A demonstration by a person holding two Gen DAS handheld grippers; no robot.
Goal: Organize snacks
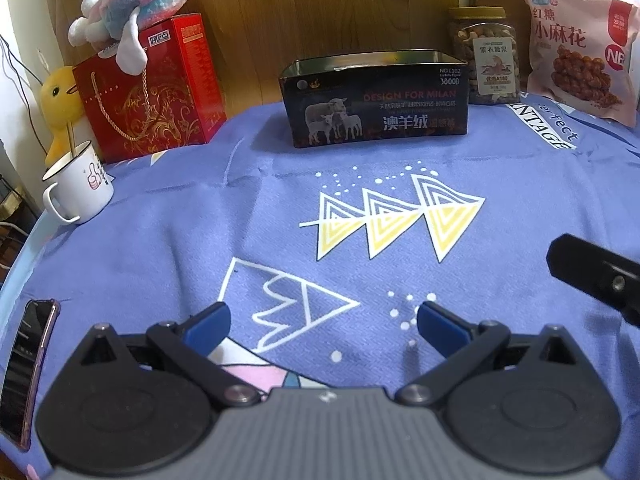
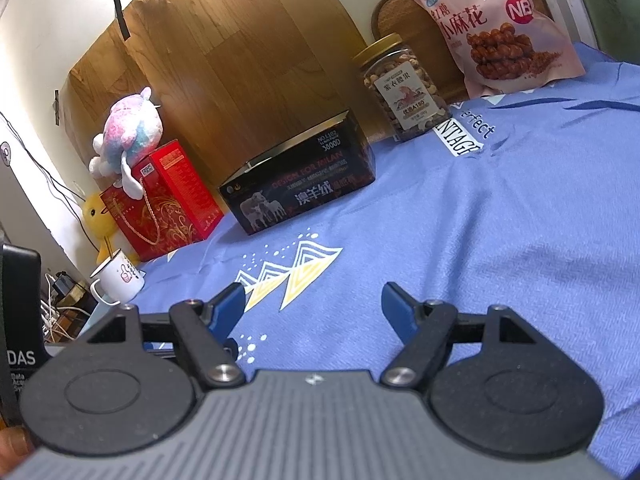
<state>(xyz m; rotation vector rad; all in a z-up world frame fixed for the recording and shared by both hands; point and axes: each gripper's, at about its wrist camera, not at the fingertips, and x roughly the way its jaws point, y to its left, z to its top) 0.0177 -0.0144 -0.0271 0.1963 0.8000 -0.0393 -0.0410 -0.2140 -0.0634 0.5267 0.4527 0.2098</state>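
A black open-topped tin box (image 1: 374, 100) (image 2: 304, 178) with sheep printed on it stands at the back of the blue cloth. To its right are a clear jar of nuts (image 1: 484, 56) (image 2: 402, 90) and a pink bag of fried dough twists (image 1: 580, 46) (image 2: 494, 28). My left gripper (image 1: 322, 320) is open over the cloth near the front, nothing between its blue pads. My right gripper (image 2: 314, 304) is open too, empty, well short of the box. A black part of the right gripper (image 1: 596, 278) shows at the right edge of the left wrist view.
A red gift box (image 1: 150, 88) (image 2: 162, 204) with a pastel plush toy (image 1: 136, 4) (image 2: 128, 132) on top stands back left, beside a yellow duck toy (image 1: 60, 100) and a white enamel mug (image 1: 78, 182) (image 2: 116, 278). A phone (image 1: 26, 368) lies at the front left edge.
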